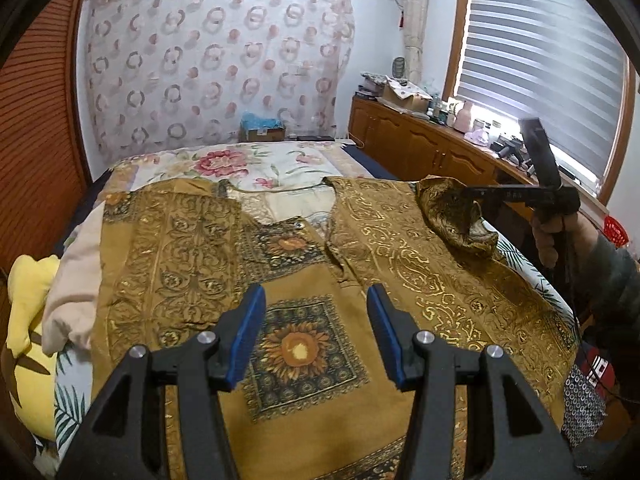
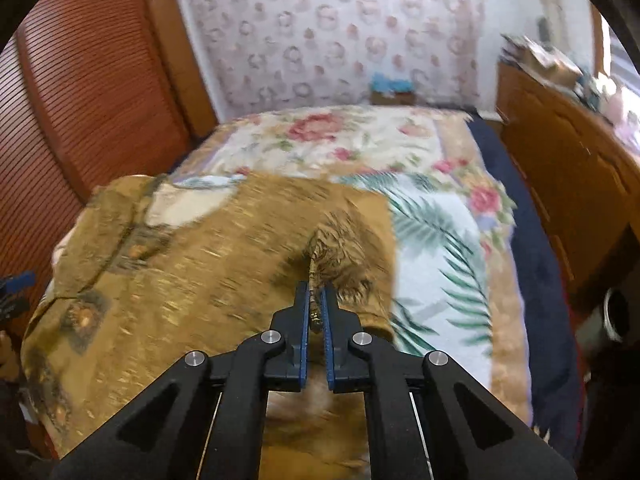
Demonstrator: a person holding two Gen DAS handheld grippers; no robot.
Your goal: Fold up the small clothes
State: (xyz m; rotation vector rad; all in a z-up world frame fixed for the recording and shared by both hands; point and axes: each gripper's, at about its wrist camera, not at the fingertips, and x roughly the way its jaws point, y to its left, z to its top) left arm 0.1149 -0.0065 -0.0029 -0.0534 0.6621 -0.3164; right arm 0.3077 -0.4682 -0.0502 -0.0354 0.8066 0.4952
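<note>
A mustard-gold patterned shirt with sunflower squares lies spread front-up on the bed, collar at the far end. My left gripper is open and empty, hovering above the shirt's middle. My right gripper is shut on the shirt's right sleeve and holds that fabric lifted above the bed. In the left wrist view the right gripper shows at the right with the bunched sleeve hanging from it. The right wrist view is motion-blurred.
A floral bedspread covers the bed. A yellow plush and a pale cloth lie at the left edge. A wooden cabinet with clutter runs along the right under a window. A wooden headboard stands on the left.
</note>
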